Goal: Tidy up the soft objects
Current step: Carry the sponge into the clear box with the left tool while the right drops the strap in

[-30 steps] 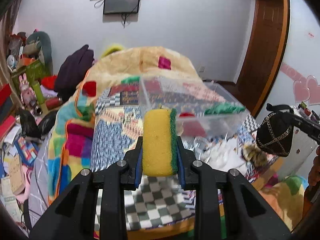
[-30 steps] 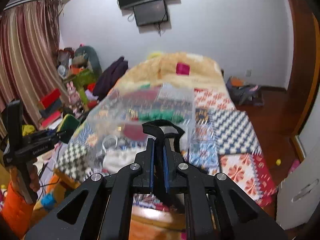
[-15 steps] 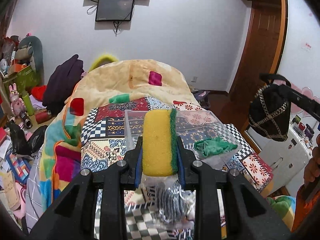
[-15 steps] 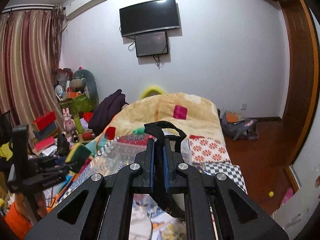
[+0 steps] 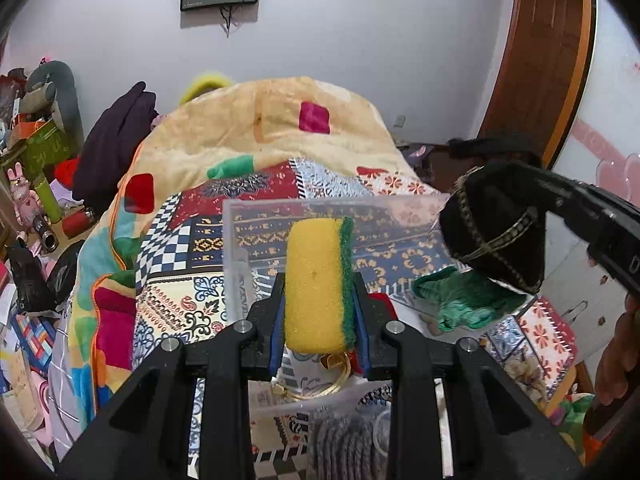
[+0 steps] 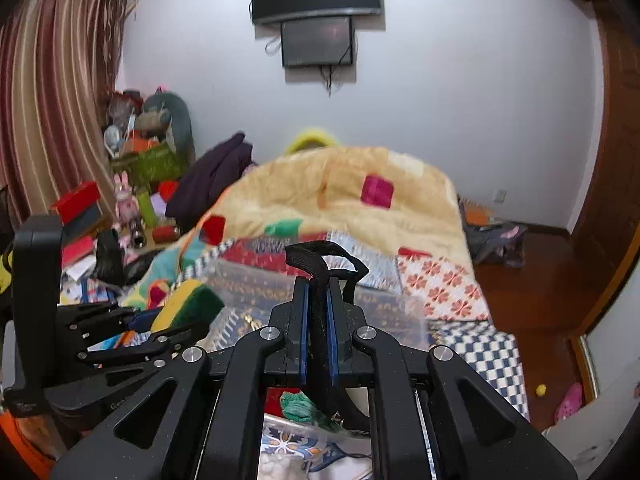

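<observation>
My left gripper (image 5: 318, 300) is shut on a yellow sponge with a green scouring side (image 5: 318, 284), held above the near end of a clear plastic box (image 5: 248, 216) on the bed. My right gripper (image 6: 320, 320) is shut on the strap of a black pouch with gold trim (image 5: 496, 232), which hangs over the box's right side. The strap (image 6: 320, 256) loops above the right fingertips. A green cloth (image 5: 464, 296) and a red item lie inside the box. The left gripper with the sponge (image 6: 188, 300) shows at the left of the right wrist view.
The box sits on a patchwork quilt (image 5: 180, 240) under a beige blanket (image 5: 272, 120). A grey knitted item (image 5: 344, 444) and a gold bangle (image 5: 316, 388) lie near the box's front. Clutter (image 5: 36, 200) fills the floor at left. A wooden door (image 5: 540, 60) stands at right.
Both grippers have tilted down and moved closer over the box. The black pouch has come nearer to the sponge, now hanging over the box's right side.
</observation>
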Action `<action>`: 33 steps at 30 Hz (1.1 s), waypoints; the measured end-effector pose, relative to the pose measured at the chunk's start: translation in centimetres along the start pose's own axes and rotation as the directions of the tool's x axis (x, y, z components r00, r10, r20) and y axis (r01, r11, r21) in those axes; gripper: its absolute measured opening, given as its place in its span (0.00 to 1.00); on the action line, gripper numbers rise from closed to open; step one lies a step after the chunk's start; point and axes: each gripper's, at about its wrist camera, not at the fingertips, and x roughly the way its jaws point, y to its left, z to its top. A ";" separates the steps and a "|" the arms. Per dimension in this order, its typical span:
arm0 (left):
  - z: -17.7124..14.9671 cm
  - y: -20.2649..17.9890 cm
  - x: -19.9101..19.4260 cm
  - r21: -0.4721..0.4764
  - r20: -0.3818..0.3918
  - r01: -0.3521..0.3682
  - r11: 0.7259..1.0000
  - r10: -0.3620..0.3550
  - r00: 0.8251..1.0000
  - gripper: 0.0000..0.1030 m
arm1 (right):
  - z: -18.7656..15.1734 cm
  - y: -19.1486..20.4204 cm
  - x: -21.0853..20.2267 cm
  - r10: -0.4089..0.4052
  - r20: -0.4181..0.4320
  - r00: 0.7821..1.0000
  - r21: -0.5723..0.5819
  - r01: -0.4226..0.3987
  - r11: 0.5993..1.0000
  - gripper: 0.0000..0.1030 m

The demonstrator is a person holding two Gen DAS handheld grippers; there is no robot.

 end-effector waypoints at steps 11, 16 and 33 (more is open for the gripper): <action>-0.6 -0.5 2.6 0.014 -0.065 -0.007 1.000 0.008 0.998 0.27 | -1.5 -0.3 3.5 0.073 -0.158 0.985 0.034 -0.068 0.997 0.07; -0.7 -0.4 2.5 0.001 -0.076 0.015 1.000 -0.015 0.997 0.30 | -1.7 -0.3 3.4 0.099 -0.194 0.976 0.052 -0.091 0.994 0.12; -0.3 -0.8 -5.7 0.019 0.099 0.049 0.999 -0.050 0.994 0.67 | -2.1 -1.9 -5.1 0.030 -0.012 0.999 0.007 -0.030 1.000 0.68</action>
